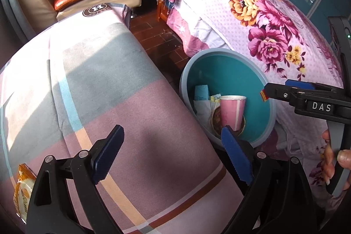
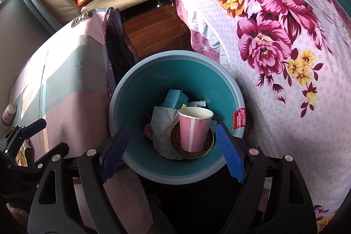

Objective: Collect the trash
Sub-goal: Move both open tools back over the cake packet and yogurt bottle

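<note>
Left wrist view: left hand-held gripper (image 1: 173, 155) spread wide and holding nothing, hovering over the cloth-covered desk (image 1: 105, 89). On that desk, at the near left edge, an orange snack wrapper (image 1: 23, 188), partly cut off by the frame. To the right, squeezed between desk and the floral bed (image 1: 263, 21), a teal trash bin (image 1: 228, 71) already holding a pink paper cup (image 1: 232, 111), a blue carton (image 1: 201, 92) and crumpled paper. Over the bin's right rim, the right hand-held gripper (image 1: 274, 90) seen side-on, fingertips close to a small red label there; jaw gap not readable from this angle.

Right wrist view: right hand-held gripper (image 2: 172, 152) spread open and empty, poised directly above the trash bin (image 2: 175, 63). Inside, the pink paper cup (image 2: 193, 131) standing upright in a brown paper bowl (image 2: 193, 151), with grey tissue (image 2: 162, 124) on its left and the blue carton (image 2: 174, 99) behind. Far left on the desk (image 2: 65, 84), a small white bottle (image 2: 8, 113); near left, part of the left hand-held gripper (image 2: 33, 126) above a sliver of the snack wrapper.

Judged from this: well along, several pieces binned. Left to do, probably the snack wrapper and perhaps the small bottle, if trash.
</note>
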The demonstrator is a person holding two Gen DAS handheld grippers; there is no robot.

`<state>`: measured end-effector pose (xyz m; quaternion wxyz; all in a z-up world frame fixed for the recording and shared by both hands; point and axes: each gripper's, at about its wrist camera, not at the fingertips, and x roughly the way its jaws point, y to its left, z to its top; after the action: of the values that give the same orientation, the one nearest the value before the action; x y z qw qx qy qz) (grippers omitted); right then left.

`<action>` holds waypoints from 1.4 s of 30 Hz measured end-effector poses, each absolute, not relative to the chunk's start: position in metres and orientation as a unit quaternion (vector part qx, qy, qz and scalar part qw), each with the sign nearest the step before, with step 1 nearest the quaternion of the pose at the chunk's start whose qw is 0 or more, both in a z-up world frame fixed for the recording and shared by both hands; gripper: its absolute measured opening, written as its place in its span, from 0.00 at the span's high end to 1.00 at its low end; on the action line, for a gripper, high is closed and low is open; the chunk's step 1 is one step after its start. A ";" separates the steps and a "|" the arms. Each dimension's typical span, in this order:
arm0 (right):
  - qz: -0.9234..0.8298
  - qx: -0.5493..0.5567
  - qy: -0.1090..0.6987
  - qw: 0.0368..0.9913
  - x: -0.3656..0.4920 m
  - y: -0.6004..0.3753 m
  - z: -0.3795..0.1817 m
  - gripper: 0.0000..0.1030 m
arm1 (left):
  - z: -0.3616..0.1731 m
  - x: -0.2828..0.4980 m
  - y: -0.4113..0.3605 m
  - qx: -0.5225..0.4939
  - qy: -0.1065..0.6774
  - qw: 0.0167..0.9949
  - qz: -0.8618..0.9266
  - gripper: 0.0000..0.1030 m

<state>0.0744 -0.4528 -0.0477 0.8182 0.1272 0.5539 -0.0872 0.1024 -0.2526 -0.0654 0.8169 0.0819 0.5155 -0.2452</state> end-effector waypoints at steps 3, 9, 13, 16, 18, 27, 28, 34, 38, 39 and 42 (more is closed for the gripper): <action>-0.084 0.122 0.557 0.817 0.074 -0.443 -0.045 0.26 | -0.062 0.101 -0.240 0.077 0.515 0.819 -0.240 0.12; -0.071 0.104 0.561 0.818 0.074 -0.414 -0.036 0.26 | -0.054 0.098 -0.210 0.062 0.511 0.827 -0.227 0.12; -0.063 0.089 0.563 0.819 0.074 -0.393 -0.029 0.25 | -0.049 0.096 -0.185 0.050 0.508 0.832 -0.218 0.12; -0.055 0.080 0.565 0.819 0.074 -0.374 -0.025 0.25 | -0.045 0.094 -0.164 0.043 0.505 0.836 -0.209 0.12; -0.049 0.073 0.567 0.819 0.075 -0.360 -0.022 0.25 | -0.043 0.092 -0.147 0.038 0.503 0.840 -0.200 0.12; 0.002 0.031 0.582 0.813 0.082 -0.271 -0.020 0.24 | -0.034 0.084 -0.052 0.001 0.495 0.856 -0.147 0.11; 0.009 0.026 0.584 0.811 0.083 -0.259 -0.020 0.24 | -0.033 0.083 -0.041 -0.004 0.494 0.858 -0.139 0.11; 0.056 -0.014 0.597 0.800 0.088 -0.187 -0.024 0.24 | -0.036 0.077 0.033 -0.035 0.495 0.863 -0.090 0.11; 0.082 -0.029 0.611 0.787 0.093 -0.146 -0.029 0.24 | -0.042 0.072 0.079 -0.054 0.500 0.862 -0.059 0.11; 0.086 -0.035 0.612 0.785 0.094 -0.138 -0.030 0.24 | -0.043 0.071 0.090 -0.056 0.502 0.862 -0.052 0.11; 0.099 -0.046 0.622 0.776 0.097 -0.114 -0.036 0.24 | -0.046 0.068 0.111 -0.057 0.502 0.862 -0.038 0.11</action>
<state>0.0969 -0.1143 -0.0361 0.7757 -0.0463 0.6216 0.0988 0.0677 0.1113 -0.0456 0.8621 -0.0567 0.5021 -0.0381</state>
